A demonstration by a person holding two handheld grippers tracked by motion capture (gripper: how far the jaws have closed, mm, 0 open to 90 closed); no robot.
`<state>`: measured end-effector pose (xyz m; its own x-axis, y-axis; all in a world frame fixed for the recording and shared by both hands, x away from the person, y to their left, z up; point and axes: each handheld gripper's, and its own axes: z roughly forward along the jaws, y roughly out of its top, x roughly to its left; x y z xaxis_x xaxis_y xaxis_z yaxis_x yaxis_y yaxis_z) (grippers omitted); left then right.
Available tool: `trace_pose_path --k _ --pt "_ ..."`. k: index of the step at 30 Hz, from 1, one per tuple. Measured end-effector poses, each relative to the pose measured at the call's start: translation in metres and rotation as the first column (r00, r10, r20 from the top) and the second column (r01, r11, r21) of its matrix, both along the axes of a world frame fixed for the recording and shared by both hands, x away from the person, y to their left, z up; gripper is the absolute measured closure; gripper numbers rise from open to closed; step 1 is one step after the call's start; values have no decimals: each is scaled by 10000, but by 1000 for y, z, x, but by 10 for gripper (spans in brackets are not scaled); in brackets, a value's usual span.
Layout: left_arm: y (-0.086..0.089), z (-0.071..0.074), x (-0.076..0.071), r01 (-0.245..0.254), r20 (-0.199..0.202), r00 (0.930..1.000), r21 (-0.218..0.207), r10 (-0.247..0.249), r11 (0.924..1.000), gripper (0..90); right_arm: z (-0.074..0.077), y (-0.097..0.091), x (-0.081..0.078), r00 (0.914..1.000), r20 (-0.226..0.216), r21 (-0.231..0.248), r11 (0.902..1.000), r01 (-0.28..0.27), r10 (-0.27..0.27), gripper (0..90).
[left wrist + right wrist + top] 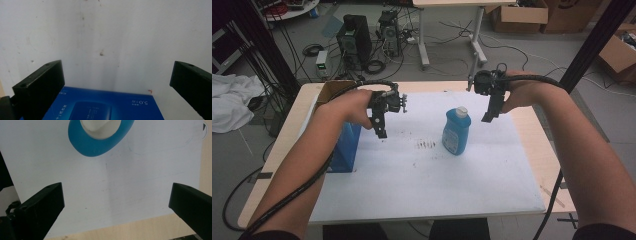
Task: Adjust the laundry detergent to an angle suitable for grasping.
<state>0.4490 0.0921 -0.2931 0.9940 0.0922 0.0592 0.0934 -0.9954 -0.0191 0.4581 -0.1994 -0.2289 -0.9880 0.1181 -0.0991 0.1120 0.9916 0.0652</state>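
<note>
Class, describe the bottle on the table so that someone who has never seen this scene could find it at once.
Start from the white sheet that covers most of the table. Near its middle, a little toward the right gripper, stands the bottle, upright and alone. It is blue with a white cap, rounded and small, unlike the blue box at the sheet's left edge.

A blue plastic bottle (456, 132) with a white cap stands upright near the middle of the white sheet (432, 190) that covers the table; from above, in the right gripper view, it (100, 143) shows as a blue oval with the cap at its centre. A blue box (345, 150) with white print on one face (105, 106) sits at the sheet's left edge, well apart from the bottle.
</note>
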Motion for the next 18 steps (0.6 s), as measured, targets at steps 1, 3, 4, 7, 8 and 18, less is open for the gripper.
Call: trace_pose_path --k 1,3,4,7,8,18 --pt "0 0 0 0 17 10000 27 0 10000 1 0 1 0 10000 -12 -22 10000 -10 10 0" --pt "0 2 0 -4 69 10000 28 3 10000 1 0 2 0 10000 4 -114 9999 8 -8 0" --pt "1 3 0 -7 84 10000 -26 7 10000 1 1 2 -1 10000 18 -112 9999 14 -14 0" --pt "1 6 -1 82 96 9999 -176 -81 9998 1 2 2 -2 10000 10 -54 10000 -35 35 0" --pt "2 8 -2 62 103 9999 -166 -60 9998 1 2 2 -2 10000 12 -84 10000 -39 39 0" --pt "10 11 -4 -157 176 9997 -115 159 9998 1 4 -1 0 10000 63 29 10000 55 -56 0"
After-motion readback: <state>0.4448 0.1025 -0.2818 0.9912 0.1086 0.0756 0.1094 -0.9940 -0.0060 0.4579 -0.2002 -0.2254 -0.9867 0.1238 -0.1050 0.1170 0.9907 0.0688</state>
